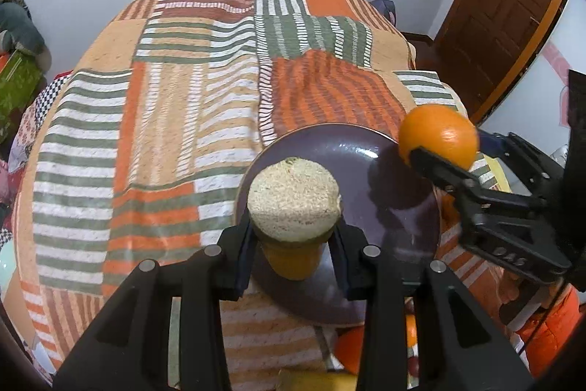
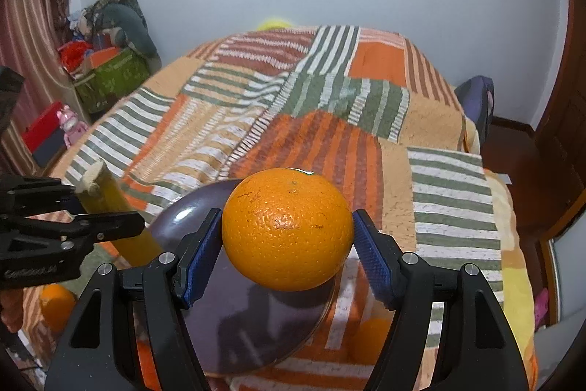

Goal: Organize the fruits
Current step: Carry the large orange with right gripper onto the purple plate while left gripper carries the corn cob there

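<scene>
Presently, both grippers are loaded and the purple plate (image 2: 205, 328) is bare. The left gripper (image 1: 293, 237) is clamped on a yellow banana piece (image 1: 293, 204), cut end toward the camera, held over the plate's near rim. The right gripper (image 2: 287, 244) has its blue pads (image 2: 199, 255) pressed against both sides of an orange (image 2: 287, 229), held above the plate's right side. Other oranges (image 2: 55, 306) lie on the striped blanket (image 2: 329, 141) beside the plate. Judgement: early stage; nothing deposited, both fruits pending, more to collect.
</scene>
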